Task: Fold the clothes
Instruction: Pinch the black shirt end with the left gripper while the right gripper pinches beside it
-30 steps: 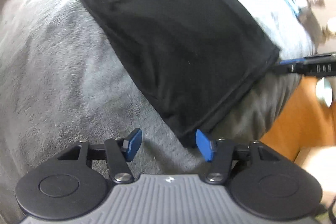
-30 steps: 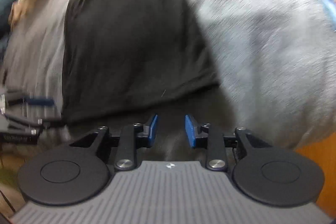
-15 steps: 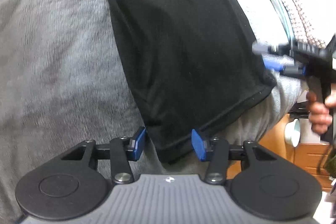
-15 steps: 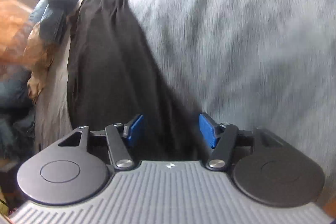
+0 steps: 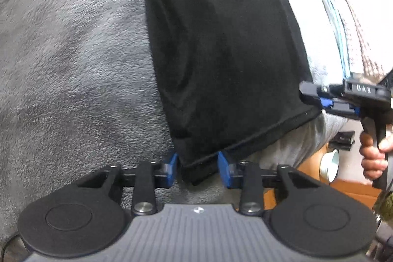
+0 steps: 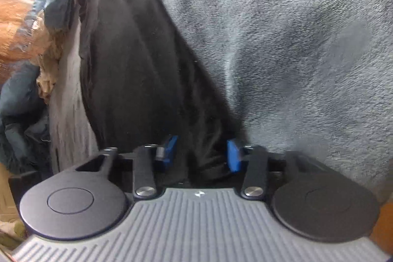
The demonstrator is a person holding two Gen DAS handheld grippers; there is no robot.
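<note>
Closing on a near corner each, left hand-held gripper (image 5: 197, 170) and right hand-held gripper (image 6: 202, 154) straddle the black shirt (image 5: 221, 53); it stretches away across the bed (image 5: 73, 53).

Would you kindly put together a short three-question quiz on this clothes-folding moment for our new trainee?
1. True or false: the black garment lies on a grey fleece blanket.
2. Which part of the garment sits between the pads of the left gripper? A) a hemmed corner B) a collar C) a buttoned cuff
3. In a few words: what lies between the pads of the right gripper?

Key: 1 true. 2 A. 3 Fabric of the black garment. Both grippers' jaws have just been closing, with that fabric between them; whether the pads already press on it cannot be told.
</note>
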